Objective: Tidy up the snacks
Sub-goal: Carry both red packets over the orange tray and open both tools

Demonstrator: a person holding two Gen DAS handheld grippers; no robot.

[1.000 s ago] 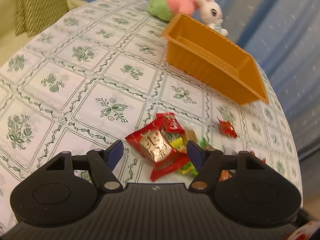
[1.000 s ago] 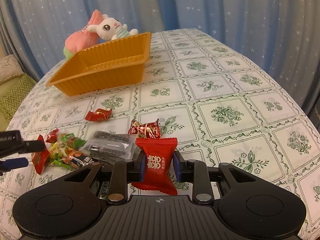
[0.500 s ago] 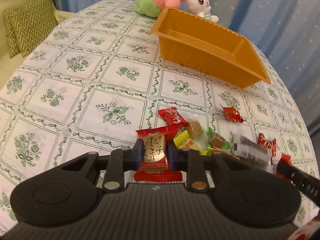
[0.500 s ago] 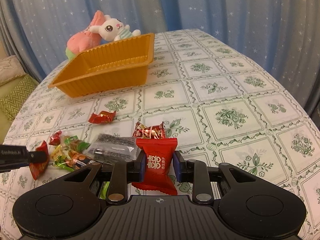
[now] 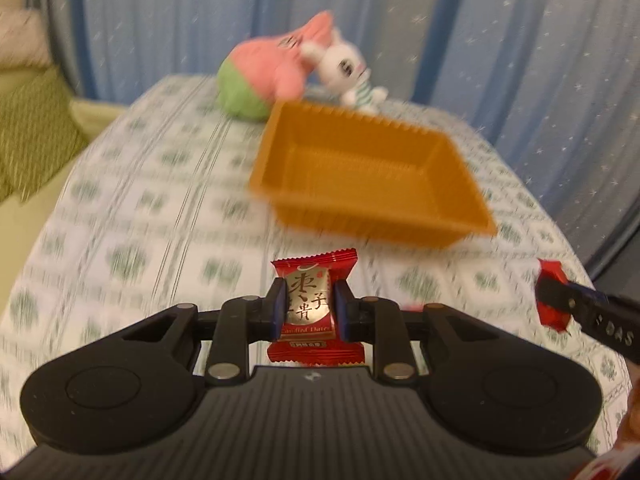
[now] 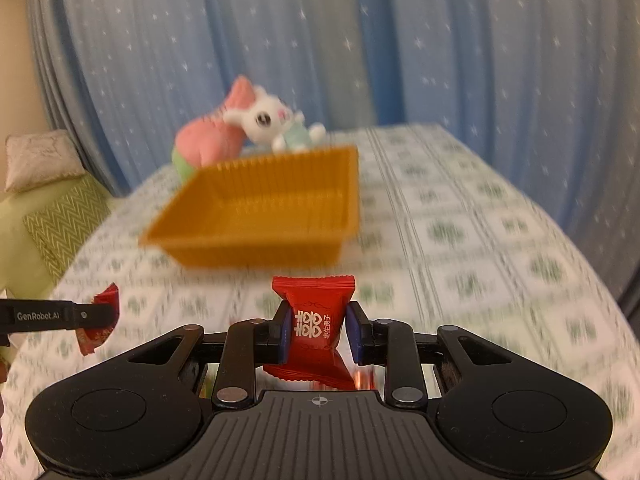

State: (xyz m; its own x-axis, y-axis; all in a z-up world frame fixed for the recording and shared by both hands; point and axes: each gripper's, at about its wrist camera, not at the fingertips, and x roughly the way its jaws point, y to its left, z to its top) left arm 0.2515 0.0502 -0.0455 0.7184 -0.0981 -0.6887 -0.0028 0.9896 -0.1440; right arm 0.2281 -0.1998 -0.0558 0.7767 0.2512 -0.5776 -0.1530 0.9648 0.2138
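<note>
My left gripper [image 5: 308,306] is shut on a red and gold candied date packet [image 5: 310,308], held upright above the table. My right gripper [image 6: 316,330] is shut on a plain red candy packet [image 6: 314,320] with white characters. Ahead of both sits the orange tray [image 5: 276,168] [image 6: 256,240], with nothing in it. In the left wrist view the right gripper's finger [image 5: 592,318] pokes in from the right with its red packet [image 5: 554,274]. In the right wrist view the left gripper's finger [image 6: 60,315] enters from the left with its packet [image 6: 106,302]. The scene is motion-blurred.
A pink and green plush [image 5: 264,76] [image 6: 208,144] and a white bunny toy [image 5: 348,68] [image 6: 268,120] lie behind the tray. The table has a green floral cloth [image 5: 140,220] [image 6: 460,240]. A green sofa with cushions [image 5: 28,144] [image 6: 52,208] stands left; blue star curtains hang behind.
The left gripper closed on the date packet from the pile and lifted it. Both grippers have risen and tilted up toward the tray; the snack pile has dropped out of view.
</note>
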